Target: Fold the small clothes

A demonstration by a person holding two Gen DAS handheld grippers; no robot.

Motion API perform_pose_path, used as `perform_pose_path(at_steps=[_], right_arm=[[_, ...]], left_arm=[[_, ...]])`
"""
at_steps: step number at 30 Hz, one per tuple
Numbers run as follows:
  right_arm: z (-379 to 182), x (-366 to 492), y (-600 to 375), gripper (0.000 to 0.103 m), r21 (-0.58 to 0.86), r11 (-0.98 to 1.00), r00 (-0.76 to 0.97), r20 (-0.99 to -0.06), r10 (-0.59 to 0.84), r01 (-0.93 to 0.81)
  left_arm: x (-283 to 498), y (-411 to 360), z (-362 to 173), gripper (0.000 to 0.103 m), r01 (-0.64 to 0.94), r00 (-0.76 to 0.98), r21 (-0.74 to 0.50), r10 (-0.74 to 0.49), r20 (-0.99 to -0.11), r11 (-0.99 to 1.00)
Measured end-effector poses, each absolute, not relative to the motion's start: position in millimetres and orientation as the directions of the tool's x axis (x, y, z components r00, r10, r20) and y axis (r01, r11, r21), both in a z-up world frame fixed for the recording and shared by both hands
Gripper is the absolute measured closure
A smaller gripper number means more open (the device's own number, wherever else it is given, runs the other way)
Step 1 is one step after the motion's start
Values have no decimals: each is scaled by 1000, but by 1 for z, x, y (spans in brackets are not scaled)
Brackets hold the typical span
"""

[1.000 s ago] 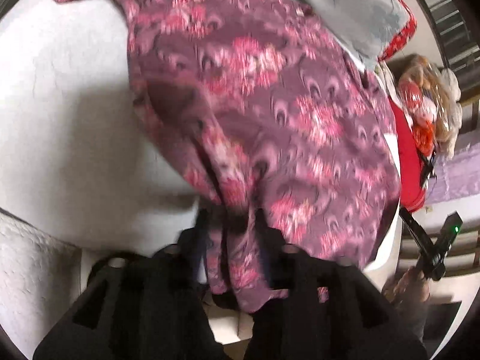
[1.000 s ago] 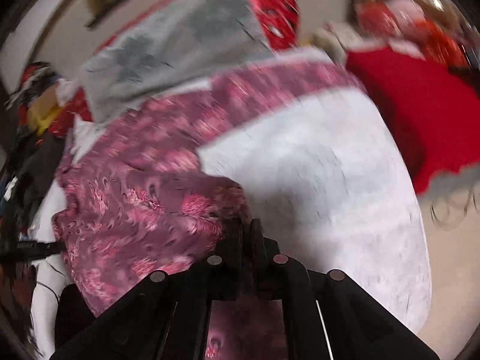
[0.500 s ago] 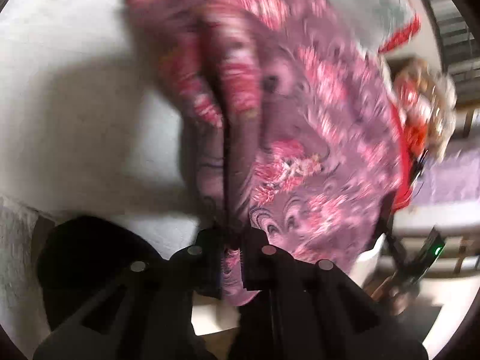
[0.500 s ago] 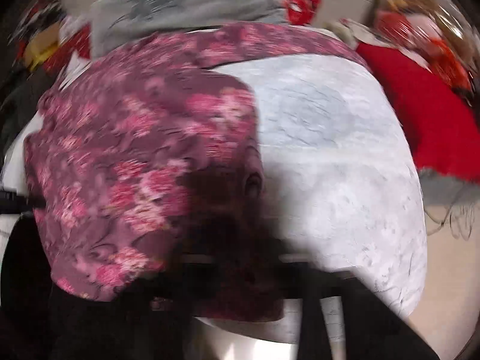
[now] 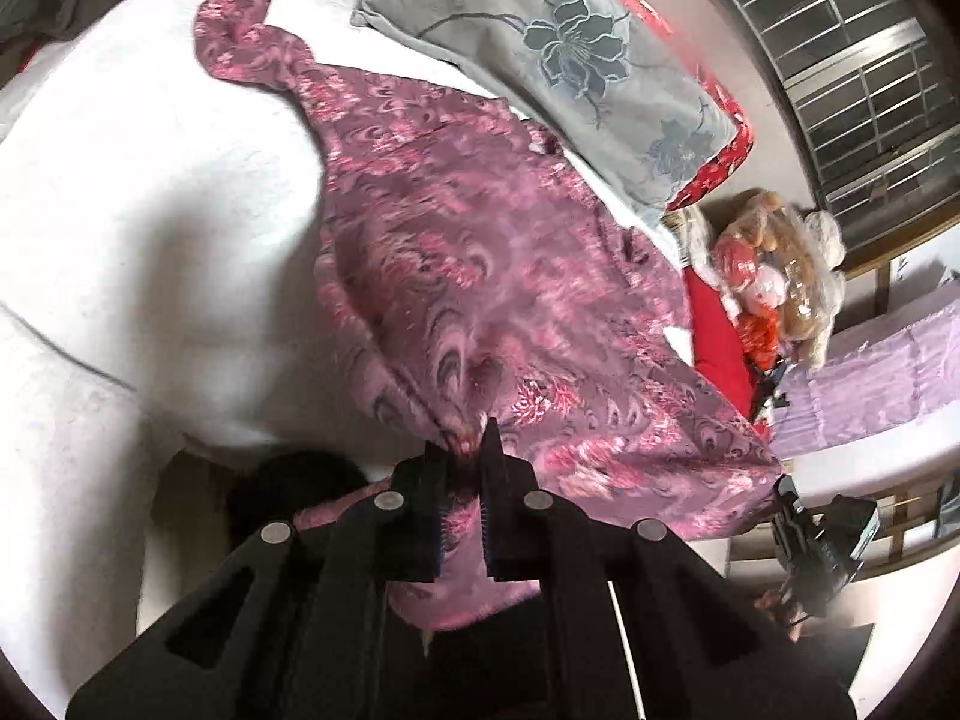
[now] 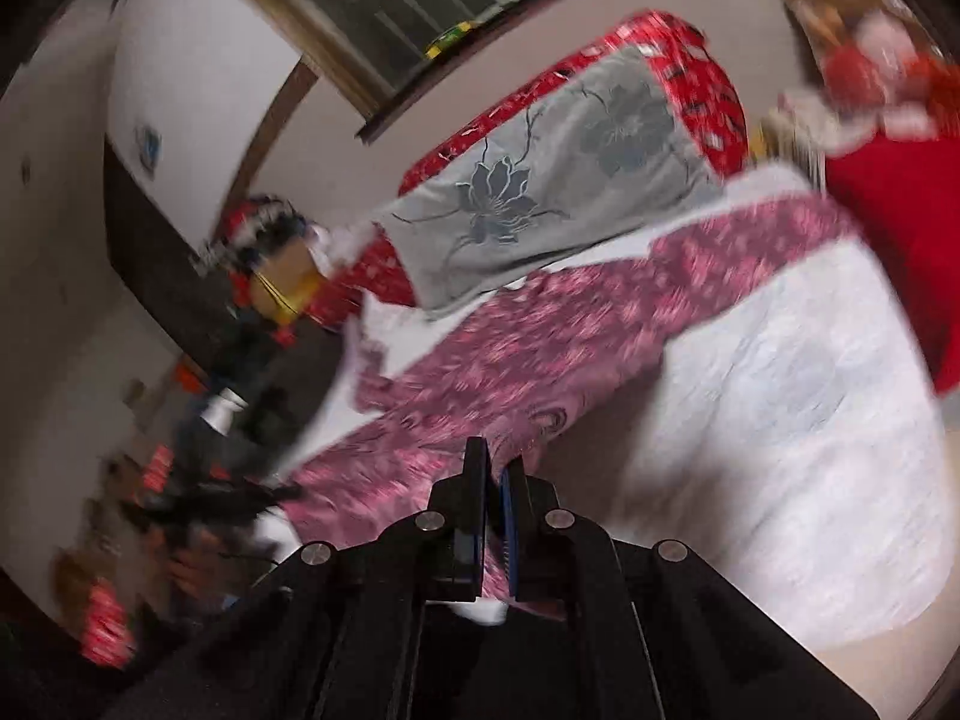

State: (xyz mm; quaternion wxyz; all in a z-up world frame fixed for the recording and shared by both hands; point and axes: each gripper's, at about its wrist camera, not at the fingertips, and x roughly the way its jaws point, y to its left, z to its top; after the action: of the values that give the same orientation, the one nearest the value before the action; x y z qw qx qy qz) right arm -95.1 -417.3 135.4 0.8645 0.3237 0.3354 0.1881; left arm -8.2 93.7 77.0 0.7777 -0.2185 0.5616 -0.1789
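A purple-pink floral garment point(image 5: 480, 276) lies spread over the white bed point(image 5: 150, 192), one sleeve reaching to the far left. My left gripper point(image 5: 465, 447) is shut on its near hem, cloth bunched between the jaws and hanging below. In the right wrist view the same garment point(image 6: 540, 336) stretches across the bed point(image 6: 780, 420), blurred by motion. My right gripper point(image 6: 495, 462) is shut on the garment's near edge, lifted slightly off the bed. The right gripper also shows at the lower right of the left wrist view point(image 5: 822, 540).
A grey floral pillow point(image 5: 570, 60) on a red patterned one lies at the head of the bed. A red cloth point(image 5: 717, 336) and wrapped soft toys point(image 5: 774, 276) sit to the right. Clutter and dark clothes point(image 6: 258, 372) lie off the bed's left side.
Both grippers have pulled back and up with the garment's near edge, stretching it out flatter across the bed. The right view has swung up toward the wall and window.
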Motion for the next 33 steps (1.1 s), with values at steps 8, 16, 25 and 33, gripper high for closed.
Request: perform_pose_path(at_steps=[8, 16, 25, 33], right_arm=[[14, -89, -433, 99, 541, 813, 499, -777, 383, 218], [31, -36, -438, 85, 486, 852, 565, -765, 308, 194], [-10, 113, -401, 57, 401, 897, 584, -779, 227, 186], [-16, 120, -414, 99, 361, 922, 634, -748, 198, 137]], left_arm=[[-1, 100, -9, 94, -93, 168, -360, -342, -925, 928], [67, 70, 27, 46, 13, 327, -323, -309, -893, 946], [149, -14, -19, 46, 48, 338, -183, -188, -922, 982], [159, -6, -42, 45, 31, 335, -149, -151, -930, 988]])
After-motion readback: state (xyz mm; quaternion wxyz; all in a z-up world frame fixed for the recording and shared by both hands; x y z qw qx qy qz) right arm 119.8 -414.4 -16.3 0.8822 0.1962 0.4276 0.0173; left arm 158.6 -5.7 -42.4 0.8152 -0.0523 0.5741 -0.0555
